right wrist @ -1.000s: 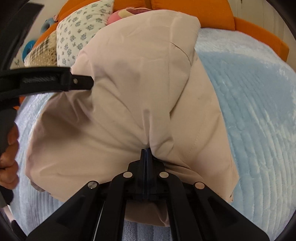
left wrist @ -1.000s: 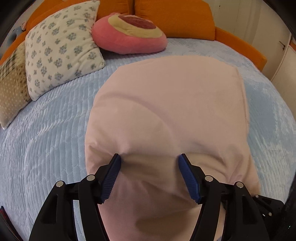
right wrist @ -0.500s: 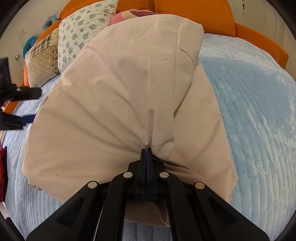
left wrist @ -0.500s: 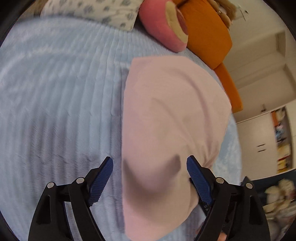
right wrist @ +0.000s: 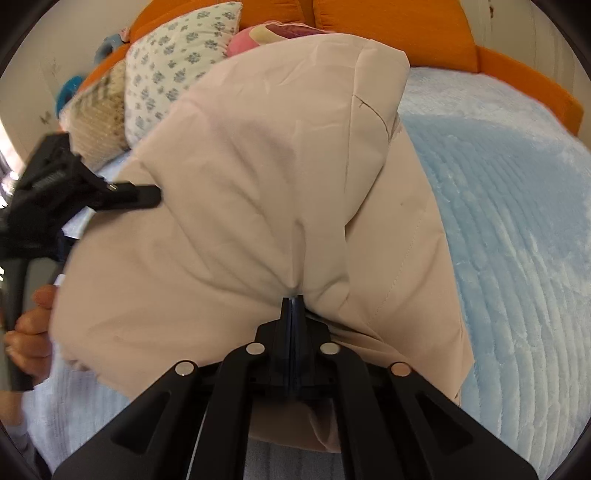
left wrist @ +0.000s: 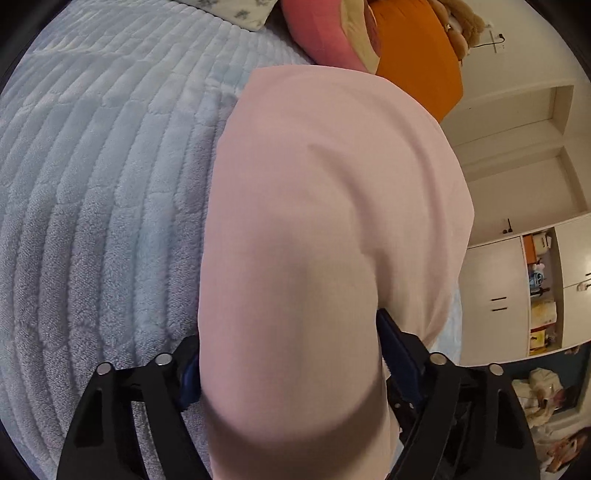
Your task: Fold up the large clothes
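Right wrist, hand-held gripper pinching garment

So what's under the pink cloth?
The blue blanket shows all around the cloth, so the cloth lies on it. Whatever sits right beneath the cloth is covered.

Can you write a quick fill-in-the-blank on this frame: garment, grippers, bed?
1. The right gripper is ____ on the pink garment.
2. The garment lies on a light ____ bedspread.
3. The left gripper, with a fold of the garment between its fingers, has its jaws spread ____.
4. Behind the floral pillow the headboard is ____.

Missing words: shut; blue; wide; orange
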`<state>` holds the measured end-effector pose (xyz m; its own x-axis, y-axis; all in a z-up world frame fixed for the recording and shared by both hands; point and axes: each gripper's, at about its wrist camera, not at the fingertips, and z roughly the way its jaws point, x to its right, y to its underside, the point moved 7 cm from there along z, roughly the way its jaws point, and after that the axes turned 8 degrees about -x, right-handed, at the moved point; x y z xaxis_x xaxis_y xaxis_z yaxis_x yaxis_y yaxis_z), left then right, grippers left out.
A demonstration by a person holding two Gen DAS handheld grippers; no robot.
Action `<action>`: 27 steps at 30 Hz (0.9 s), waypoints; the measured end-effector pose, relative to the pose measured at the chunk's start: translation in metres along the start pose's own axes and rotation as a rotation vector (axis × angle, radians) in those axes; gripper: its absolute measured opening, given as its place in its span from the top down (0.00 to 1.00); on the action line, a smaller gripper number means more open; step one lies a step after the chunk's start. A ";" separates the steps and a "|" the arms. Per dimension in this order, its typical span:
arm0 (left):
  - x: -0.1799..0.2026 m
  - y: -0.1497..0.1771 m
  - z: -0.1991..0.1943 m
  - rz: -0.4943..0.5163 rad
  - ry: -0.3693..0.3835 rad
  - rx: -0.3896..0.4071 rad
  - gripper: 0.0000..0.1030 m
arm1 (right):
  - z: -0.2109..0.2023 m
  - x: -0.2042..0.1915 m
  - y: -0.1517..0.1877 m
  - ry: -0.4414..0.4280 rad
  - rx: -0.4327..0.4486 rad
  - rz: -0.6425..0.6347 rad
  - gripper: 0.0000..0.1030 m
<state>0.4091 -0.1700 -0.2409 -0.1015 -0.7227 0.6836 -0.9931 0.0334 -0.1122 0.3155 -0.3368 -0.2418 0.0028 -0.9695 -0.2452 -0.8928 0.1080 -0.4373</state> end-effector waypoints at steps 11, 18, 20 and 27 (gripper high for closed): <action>0.015 -0.003 0.007 0.058 -0.116 -0.029 0.26 | -0.084 0.089 -0.060 -0.363 0.022 0.170 0.07; 0.016 -0.016 0.005 0.071 -0.140 -0.035 0.24 | -0.030 0.122 -0.080 -0.570 -0.142 0.269 0.07; 0.020 -0.021 0.006 0.083 -0.153 -0.034 0.22 | -0.010 0.117 -0.079 -0.625 -0.188 0.275 0.07; 0.034 -0.040 0.020 0.105 -0.164 -0.027 0.18 | 0.013 0.099 -0.082 -0.793 -0.190 0.285 0.03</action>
<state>0.4468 -0.2098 -0.2271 -0.1957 -0.8171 0.5423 -0.9791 0.1311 -0.1558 0.3951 -0.4385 -0.2414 0.0177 -0.4633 -0.8860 -0.9672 0.2167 -0.1326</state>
